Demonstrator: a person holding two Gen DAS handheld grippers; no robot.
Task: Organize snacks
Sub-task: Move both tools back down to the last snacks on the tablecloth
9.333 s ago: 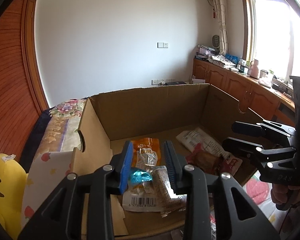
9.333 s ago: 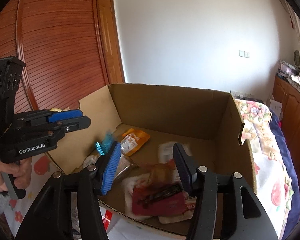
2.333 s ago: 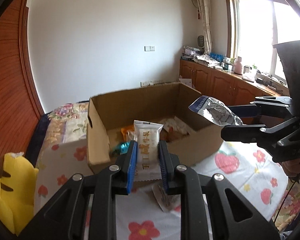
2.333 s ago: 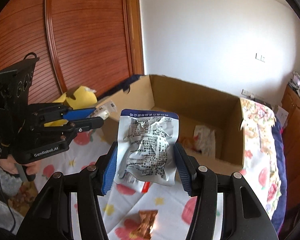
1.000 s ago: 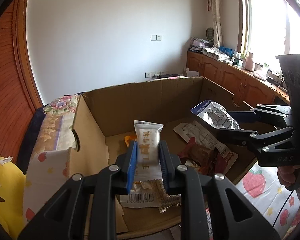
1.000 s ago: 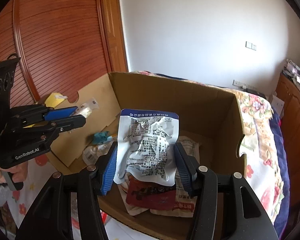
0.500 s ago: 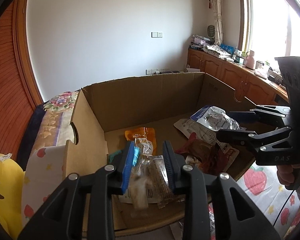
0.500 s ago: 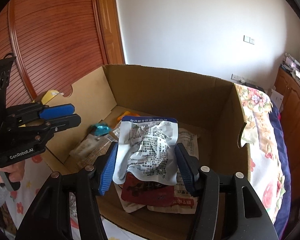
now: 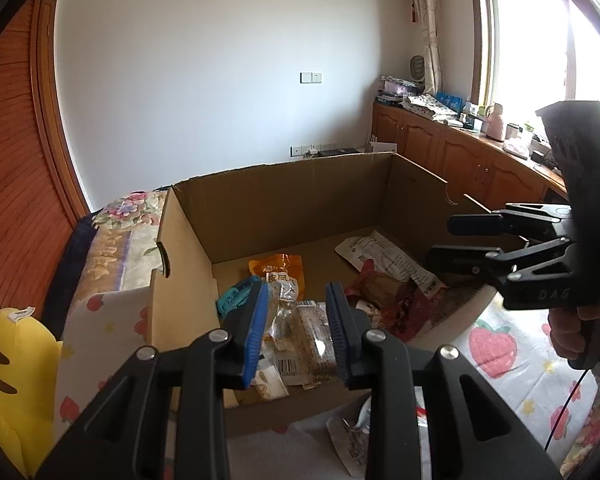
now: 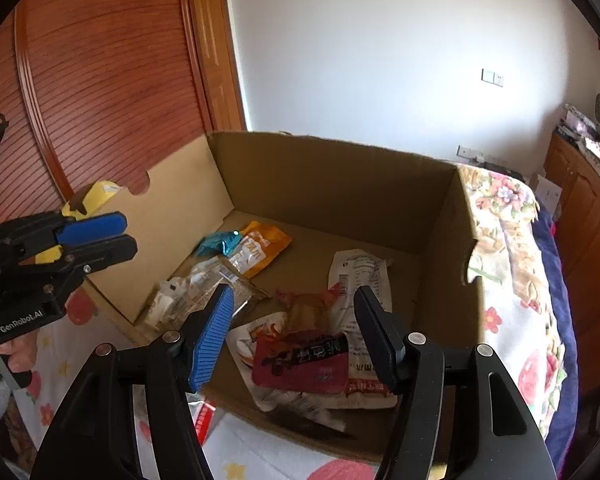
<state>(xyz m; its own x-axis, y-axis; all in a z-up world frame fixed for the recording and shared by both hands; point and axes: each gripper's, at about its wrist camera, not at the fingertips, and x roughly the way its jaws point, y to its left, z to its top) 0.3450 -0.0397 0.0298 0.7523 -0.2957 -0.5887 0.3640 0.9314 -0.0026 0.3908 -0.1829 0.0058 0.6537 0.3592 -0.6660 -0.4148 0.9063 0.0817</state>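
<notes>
Two hand-held grippers are hovering over an open brown corrugated cardboard box (image 10: 340, 176) that is sitting on a bed under a white sheet printed with strawberries and flowers (image 9: 496, 344). Around it, a white plaster wall, a ribbed reddish wooden sliding door (image 10: 100, 80), low wooden cabinets (image 9: 460, 156) with clutter on top, and a bright window are framing the room.

The snacks are lying loose on the box floor: a glossy orange foil pouch (image 10: 256, 248), a crinkled teal wrapper (image 10: 220, 242), a clear cellophane pack of grainy bars (image 9: 312, 336), a flat white paper-like packet with black print (image 10: 360, 276) and a dark red plastic packet (image 10: 300, 360).

The left hand-held gripper (image 9: 296, 328) is standing narrowly apart, its ribbed blue pads gripping nothing. The right hand-held gripper (image 10: 294, 336) has just been opening and is standing wide, with nothing between its fingers.

A yellow plush toy (image 9: 8, 364) is being cut off by the frame edge. Another packet (image 9: 352, 428) is lying outside the box, half hidden behind the left fingers. The small print on the packets is too blurred to read.
</notes>
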